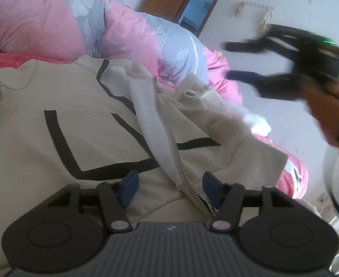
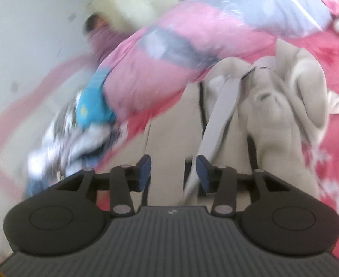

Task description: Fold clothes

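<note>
Item 1, left gripper: angled downward over the beige zip jacket, low and close to the cloth. Jaws stand partly apart, released. The 2 blue pads flank the jacket's zipper edge; the right-hand pad sits just beside the zipper teeth, but whether it touches them cannot be told. Nothing is clenched.

Item 2, right gripper: tilted downward and raised above the bed; its own view is smeared by motion. Jaws partly apart, released, with beige cloth and a pale grey facing strip lying behind the gap rather than pinched in it. In the left wrist view the same gripper shows as a dark blur in the air to the right, both fingers spread and empty, carried by a person's hand in a brown sleeve.

Item 3, beige zip jacket: lies spread on the pink bedsheet, front up, bearing black line trim. The zip is undone and 1 front panel is turned back, exposing the grey lining. The right half (hood or sleeve, too rumpled to tell) is bunched in a heap.

Item 4, pink-and-grey floral quilt: piled behind the jacket, touching its far edge.

Item 5, other clothes: blue and black-and-white pieces at the quilt's end, blurred.
</note>
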Demonstrator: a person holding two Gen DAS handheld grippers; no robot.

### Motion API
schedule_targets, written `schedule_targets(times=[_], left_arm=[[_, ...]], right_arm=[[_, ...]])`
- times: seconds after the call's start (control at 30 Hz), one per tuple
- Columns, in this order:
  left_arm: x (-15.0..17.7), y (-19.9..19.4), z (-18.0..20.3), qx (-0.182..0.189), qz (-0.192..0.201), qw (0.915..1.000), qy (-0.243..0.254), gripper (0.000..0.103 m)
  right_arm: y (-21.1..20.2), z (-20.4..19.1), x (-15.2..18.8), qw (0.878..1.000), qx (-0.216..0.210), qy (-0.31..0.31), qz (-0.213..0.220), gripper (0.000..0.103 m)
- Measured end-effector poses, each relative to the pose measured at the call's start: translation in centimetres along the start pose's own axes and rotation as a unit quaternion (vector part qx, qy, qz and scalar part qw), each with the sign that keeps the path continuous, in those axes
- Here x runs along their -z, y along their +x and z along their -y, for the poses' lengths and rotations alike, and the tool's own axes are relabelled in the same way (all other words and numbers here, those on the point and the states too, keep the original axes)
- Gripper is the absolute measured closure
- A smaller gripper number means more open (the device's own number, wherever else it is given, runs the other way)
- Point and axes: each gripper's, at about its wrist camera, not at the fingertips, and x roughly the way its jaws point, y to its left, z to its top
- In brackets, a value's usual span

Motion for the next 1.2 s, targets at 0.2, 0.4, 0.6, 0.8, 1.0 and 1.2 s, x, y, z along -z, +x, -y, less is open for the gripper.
schedule_targets(times=[0.2, 0.4, 0.6, 0.8, 1.0, 1.2], left_arm=[[0.3, 0.0, -0.8, 0.017, 0.011, 0.9998, -0.007, 0.051], [0.4, 0.3, -1.0, 0.033, 0.012, 0.9994, -0.002, 0.054], [0.6, 0.3, -1.3, 0.048, 0.012, 0.9988, -0.007, 0.059], [0.8, 0.2, -1.5, 0.052, 0.011, 0.9985, -0.012, 0.067], [0.9, 0.1, -1.6, 0.053, 0.012, 0.9984, -0.013, 0.068], [0.9, 0.0, -1.6, 0.057, 0.013, 0.9982, -0.013, 0.068]], right_arm=[[10.2, 5.9, -7.8, 0.988, 0.032, 0.152, 0.009, 0.059], [18.6, 11.3, -11.8, 0.97, 0.088, 0.225, 0.027, 0.059], [23.6, 13.5, -13.6, 0.968, 0.131, 0.208, 0.044, 0.086], [21.0, 9.3, -15.3, 0.975, 0.158, 0.09, 0.128, 0.098], [18.8, -0.3, -16.4, 0.956, 0.174, -0.157, 0.174, 0.098], [23.7, -4.1, -13.5, 0.946, 0.164, -0.261, 0.104, 0.098]])
